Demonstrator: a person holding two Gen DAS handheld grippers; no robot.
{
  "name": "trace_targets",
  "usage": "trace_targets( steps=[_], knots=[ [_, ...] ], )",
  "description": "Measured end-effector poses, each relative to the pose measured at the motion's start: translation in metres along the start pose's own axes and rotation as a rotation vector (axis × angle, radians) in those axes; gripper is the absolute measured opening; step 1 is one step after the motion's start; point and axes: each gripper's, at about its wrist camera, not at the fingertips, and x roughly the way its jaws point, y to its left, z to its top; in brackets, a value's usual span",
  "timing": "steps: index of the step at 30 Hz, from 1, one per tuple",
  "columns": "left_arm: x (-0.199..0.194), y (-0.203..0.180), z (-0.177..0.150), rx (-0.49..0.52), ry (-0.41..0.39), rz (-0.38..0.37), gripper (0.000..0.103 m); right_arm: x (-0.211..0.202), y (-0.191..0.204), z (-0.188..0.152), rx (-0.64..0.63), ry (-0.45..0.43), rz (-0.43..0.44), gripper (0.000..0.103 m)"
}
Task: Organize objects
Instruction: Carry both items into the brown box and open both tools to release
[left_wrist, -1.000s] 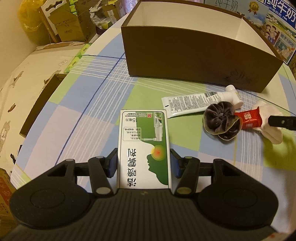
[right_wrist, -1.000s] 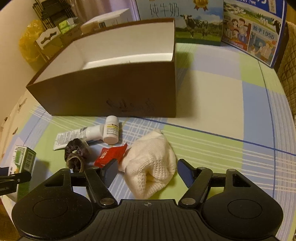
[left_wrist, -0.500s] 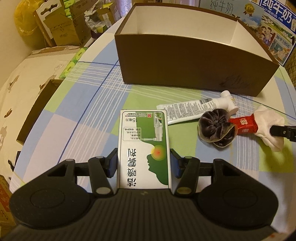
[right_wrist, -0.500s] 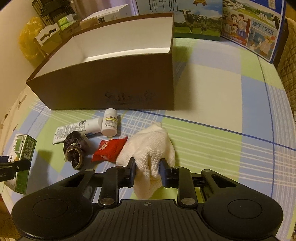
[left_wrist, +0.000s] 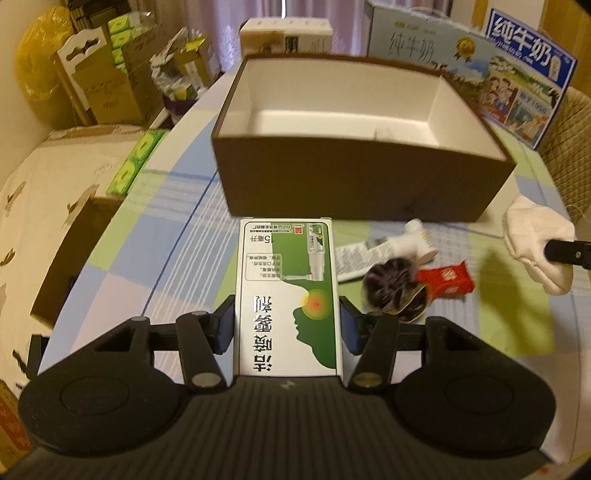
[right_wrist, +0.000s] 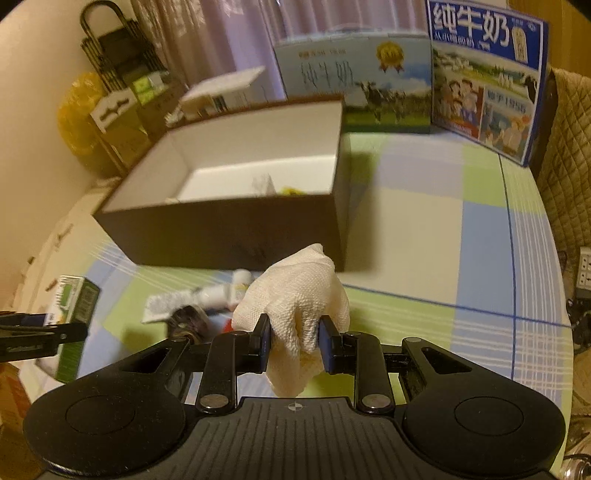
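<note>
Right wrist: brown box (right_wrist: 236, 236) holds small items | right tongs (right_wrist: 293, 343) clamp cloth (right_wrist: 299, 295) | left tongs (left_wrist: 287, 325) grip carton (left_wrist: 288, 295)

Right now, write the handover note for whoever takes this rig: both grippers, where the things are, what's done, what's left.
Left gripper: shut on the green-and-white carton, lifted in front of the brown open box.
Right gripper: shut on the white knitted cloth, clear of the table.
On the checked tablecloth in front of the box: white tube, small white bottle, dark hair scrunchie, red packet.
Done: both picks. The box already holds something small, too blurred to name.
Left: probably drop carton and cloth into the box, then fetch the four loose things.
</note>
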Motion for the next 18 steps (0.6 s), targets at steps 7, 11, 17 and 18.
trace_targets(
  steps=[7,11,17,18],
  knots=[
    [-0.016,-0.013,0.022,0.042,-0.052,-0.043,0.052,-0.013,0.021,0.015,-0.031,-0.031,0.074,0.023],
    [-0.017,-0.02,0.036,0.066,-0.073,-0.06,0.052,-0.013,0.036,0.027,-0.06,-0.051,0.101,0.023],
    [-0.013,-0.024,0.064,0.085,-0.104,-0.067,0.052,-0.002,0.053,0.051,-0.083,-0.077,0.128,0.023],
    [-0.011,-0.024,0.069,0.087,-0.11,-0.067,0.052,0.002,0.057,0.056,-0.089,-0.081,0.129,0.023]
  ],
)
